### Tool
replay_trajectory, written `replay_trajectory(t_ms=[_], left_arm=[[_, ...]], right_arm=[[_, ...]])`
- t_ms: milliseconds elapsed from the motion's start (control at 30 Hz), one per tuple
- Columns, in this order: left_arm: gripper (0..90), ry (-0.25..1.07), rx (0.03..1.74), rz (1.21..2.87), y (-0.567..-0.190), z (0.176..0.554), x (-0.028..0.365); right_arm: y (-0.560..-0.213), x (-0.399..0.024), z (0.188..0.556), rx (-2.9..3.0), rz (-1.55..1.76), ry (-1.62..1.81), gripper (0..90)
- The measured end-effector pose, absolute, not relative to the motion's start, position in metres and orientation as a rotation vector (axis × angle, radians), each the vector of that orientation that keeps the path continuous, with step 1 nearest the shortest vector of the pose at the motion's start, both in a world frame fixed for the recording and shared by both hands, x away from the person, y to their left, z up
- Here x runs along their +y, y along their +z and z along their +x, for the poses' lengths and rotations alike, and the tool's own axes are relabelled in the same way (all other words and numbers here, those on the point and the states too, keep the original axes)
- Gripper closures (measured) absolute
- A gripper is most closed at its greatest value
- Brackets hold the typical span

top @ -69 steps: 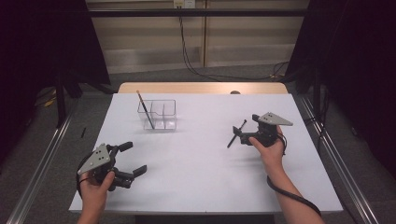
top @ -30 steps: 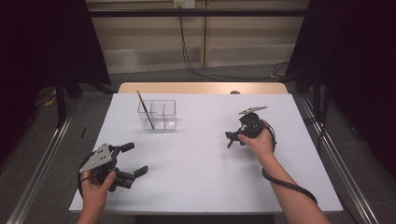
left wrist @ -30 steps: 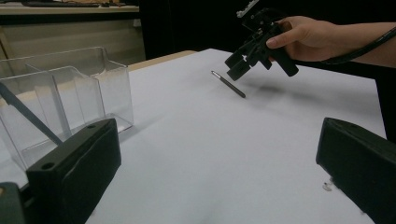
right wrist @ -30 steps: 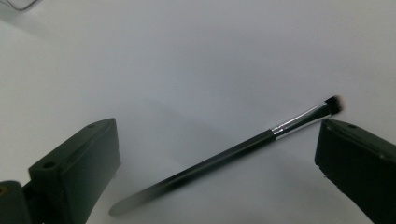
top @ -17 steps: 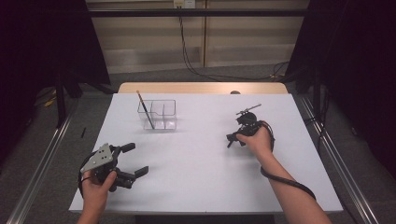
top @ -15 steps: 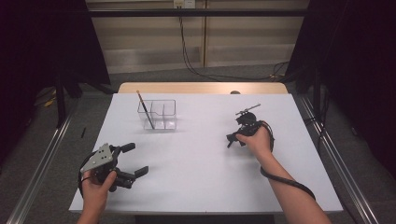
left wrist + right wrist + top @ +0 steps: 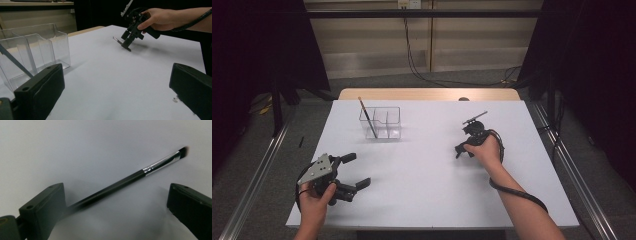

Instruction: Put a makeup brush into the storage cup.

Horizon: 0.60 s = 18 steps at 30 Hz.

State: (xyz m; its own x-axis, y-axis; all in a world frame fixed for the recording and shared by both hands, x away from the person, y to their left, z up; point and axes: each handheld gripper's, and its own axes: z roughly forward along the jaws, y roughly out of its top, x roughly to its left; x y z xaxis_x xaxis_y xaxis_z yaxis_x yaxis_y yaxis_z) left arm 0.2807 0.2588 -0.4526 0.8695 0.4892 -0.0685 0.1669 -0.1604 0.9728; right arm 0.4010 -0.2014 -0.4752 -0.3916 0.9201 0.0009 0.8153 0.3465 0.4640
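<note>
Two grippers are held over the white table (image 7: 422,200). Nearest the person, the left gripper (image 7: 355,172) is held at the front left corner, its jaws spread wide with nothing between them (bare table surface is seen through the gap in the left gripper view). Farther in, at the right of centre, the right gripper (image 7: 460,150) is tipped downward toward the table in the person's right hand (image 7: 486,150). Its jaws are also spread apart, and the brush (image 7: 130,178) is seen lying flat on the table between them: a slim black handle, a silver ferrule and a short dark angled tip. In the right gripper view, the handle end runs up to the left jaw, and actual contact cannot be confirmed; the right jaw is clear of the brush. Farthest back, left of centre, a clear plastic organiser (image 7: 382,122) with compartments is placed, and a second brush (image 7: 367,117) is leaned inside it, tilted.
</note>
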Motion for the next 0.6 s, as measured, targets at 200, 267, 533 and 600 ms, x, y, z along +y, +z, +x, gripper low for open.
replay_trajectory(t_ms=[200,267,533,600], left_arm=[[0.0,0.299,0.51,1.73,-0.453,0.281,0.258],[0.0,0.302,0.509,1.733,-0.453,0.281,0.258],[0.0,0.301,0.517,1.728,-0.452,0.28,0.258],[0.0,0.303,0.517,1.731,-0.453,0.28,0.258]], right_arm=[[-0.476,-0.201,0.402,2.364,1.553,0.562,3.7],[-0.474,-0.2,0.402,2.377,1.562,0.568,8.2],[-0.468,-0.198,0.4,2.378,1.577,0.553,27.7],[-0.466,-0.198,0.399,2.387,1.57,0.552,35.2]])
